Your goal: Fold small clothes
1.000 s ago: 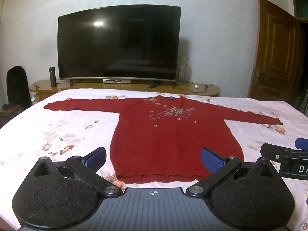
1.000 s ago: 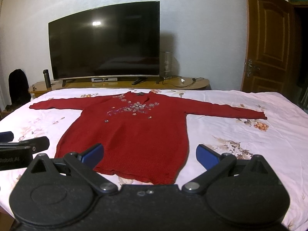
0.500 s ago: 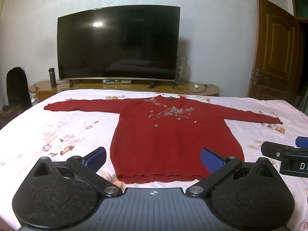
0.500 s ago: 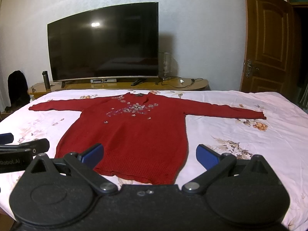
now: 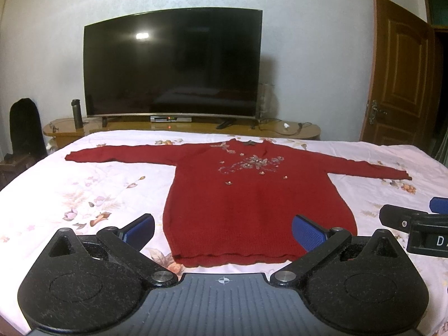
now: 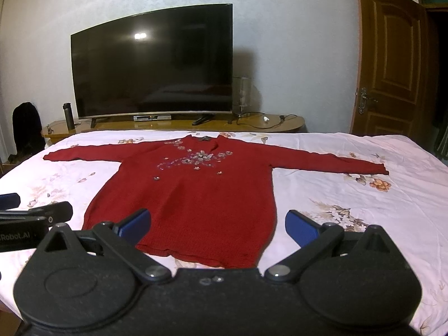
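Almost nothing has moved since a second ago — both grippers hang where they were, with only a slight drift in each camera's view. A red knit sweater (image 5: pixel 252 196) lies flat, front up, on a bed (image 5: pixel 70 190) covered by a pale floral sheet. Its neck points away toward a large dark television (image 5: pixel 173 64) on a low wooden cabinet (image 5: pixel 294 131), and its hem is the nearest edge, so the body's long axis runs straight away from both grippers. Both sleeves stretch out sideways from the body.

The left gripper (image 5: pixel 222 228) is level with the hem and nearly centred on it; its jaws stand wide apart and hold nothing. The right gripper (image 6: pixel 217 224), just beside it, has its jaws equally wide and empty, and sits over the hem's right half.

Folding has not yet begun. Judging by the layout, each sleeve would have to come in across the body, and each gripper is nearer the sleeve on its own side — though both cuffs lie well apart from the jaws, far toward the television.
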### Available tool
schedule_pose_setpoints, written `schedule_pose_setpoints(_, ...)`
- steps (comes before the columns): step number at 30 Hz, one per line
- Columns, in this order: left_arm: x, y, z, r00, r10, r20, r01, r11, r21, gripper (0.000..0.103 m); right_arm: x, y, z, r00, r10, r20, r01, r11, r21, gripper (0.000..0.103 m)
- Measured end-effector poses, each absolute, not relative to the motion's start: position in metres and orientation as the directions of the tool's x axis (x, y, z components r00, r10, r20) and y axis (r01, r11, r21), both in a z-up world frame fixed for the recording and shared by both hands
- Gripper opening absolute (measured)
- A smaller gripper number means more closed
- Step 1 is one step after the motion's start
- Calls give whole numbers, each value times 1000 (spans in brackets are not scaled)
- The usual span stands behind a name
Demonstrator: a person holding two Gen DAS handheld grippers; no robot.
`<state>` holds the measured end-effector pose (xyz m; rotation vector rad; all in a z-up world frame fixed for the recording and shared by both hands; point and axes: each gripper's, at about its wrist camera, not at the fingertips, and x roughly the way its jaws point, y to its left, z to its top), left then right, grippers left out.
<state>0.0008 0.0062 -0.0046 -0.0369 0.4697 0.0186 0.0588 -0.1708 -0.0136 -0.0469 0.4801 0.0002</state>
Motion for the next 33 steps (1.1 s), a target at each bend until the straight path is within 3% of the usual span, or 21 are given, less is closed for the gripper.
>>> schedule_pose_setpoints(17,-1,7,-4,890,17,-455,-37,999,-35,103,59,-168,-17,887,10,-462,-38,998,-51,102)
schedule_pose_setpoints(20,3,8,-2,889,-7,-459,-28,997,-70,103,58,-171,-17,884,29,-466,-53,998,-38,102)
schedule_pose_setpoints(24,26,18,10,913,-85,-400,17,985,-170,103,60,-190,-10,899,22,-437,-41,999,-35,102)
schedule_pose_setpoints(27,60,19,17,911,-131,-391,38,971,-237,103,71,-225,0,916,-38,-399,37,999,-11,102)
schedule_pose_setpoints(30,100,12,10,886,-121,-449,16,973,-230,103,95,-275,9,925,-138,-353,155,988,21,102)
schedule_pose_setpoints(33,133,2,-2,886,-72,-459,-23,980,-197,103,135,-336,6,901,-216,-377,267,960,89,100)
